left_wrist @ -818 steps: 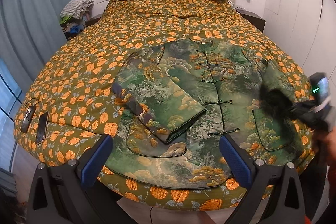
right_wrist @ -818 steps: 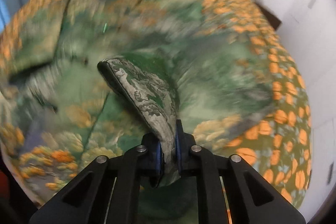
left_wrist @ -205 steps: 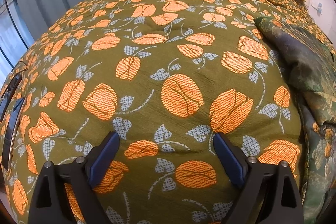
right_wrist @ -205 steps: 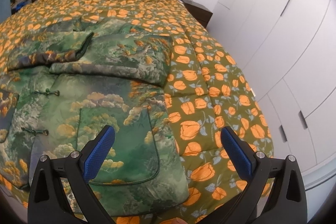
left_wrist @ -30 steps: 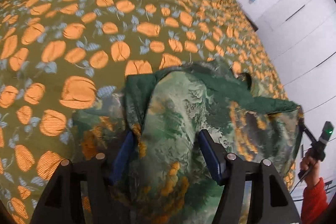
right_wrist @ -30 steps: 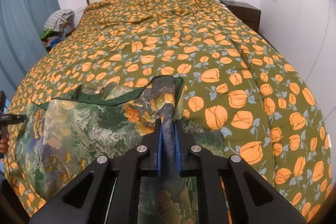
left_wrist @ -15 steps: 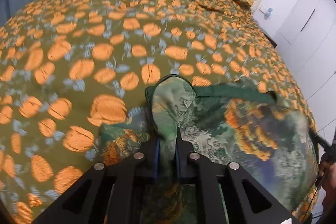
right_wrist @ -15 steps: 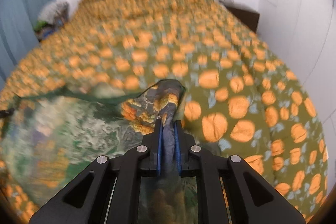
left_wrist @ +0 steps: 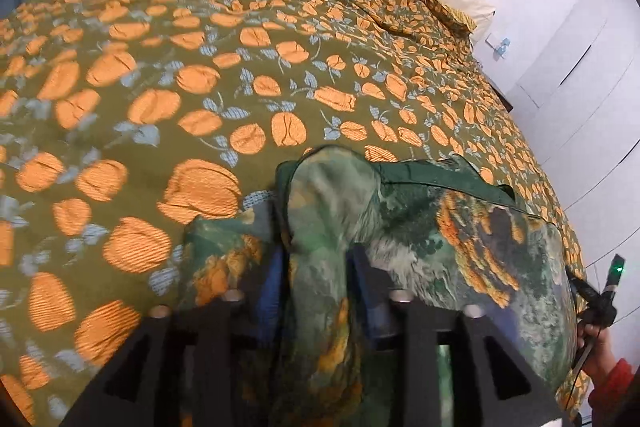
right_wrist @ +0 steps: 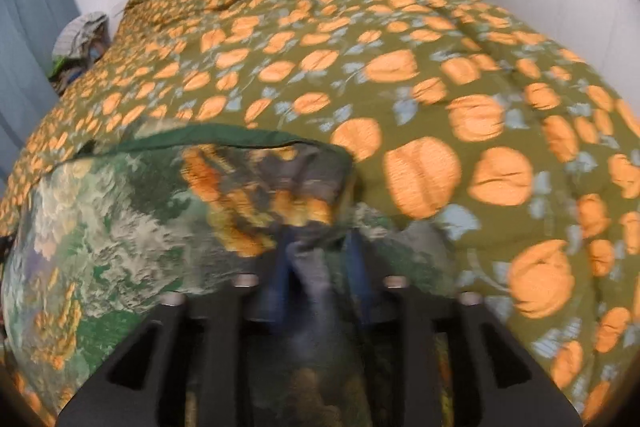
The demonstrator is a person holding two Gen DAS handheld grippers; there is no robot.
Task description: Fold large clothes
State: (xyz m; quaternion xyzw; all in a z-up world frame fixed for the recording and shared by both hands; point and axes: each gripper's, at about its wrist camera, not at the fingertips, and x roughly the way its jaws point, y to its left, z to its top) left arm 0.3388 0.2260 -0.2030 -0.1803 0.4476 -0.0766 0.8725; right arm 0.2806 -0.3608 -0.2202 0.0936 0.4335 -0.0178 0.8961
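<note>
Green landscape-print jacket (left_wrist: 460, 227) lies near the foot end of the bed, on the orange-flowered duvet (left_wrist: 240, 67); its lower part is doubled up over itself, dark green lining edge showing along the far rim of the fold.

Left gripper (left_wrist: 320, 291): jaws opening, a bunched ridge of the jacket's left corner between the blue pads; the pads look parted from the cloth, not pressing. Right gripper (right_wrist: 320, 267): jaws opening too, a grey-blue tuck of the right corner between them; view is motion-blurred, contact cannot be judged finely.

Judgement: this is the release at the end of a fold.

Risks:
- Cloth may cling to a pad; any withdrawal would then drag that corner back and undo the fold on that side
- Left corner stands up as a hump rather than flat; released as is, it may slump sideways and leave the edge crooked
- The padded fabric looks springy, so the top layer may creep open
- The duvet is soft and domed, so the far rim may settle unevenly, misaligning the next fold
</note>
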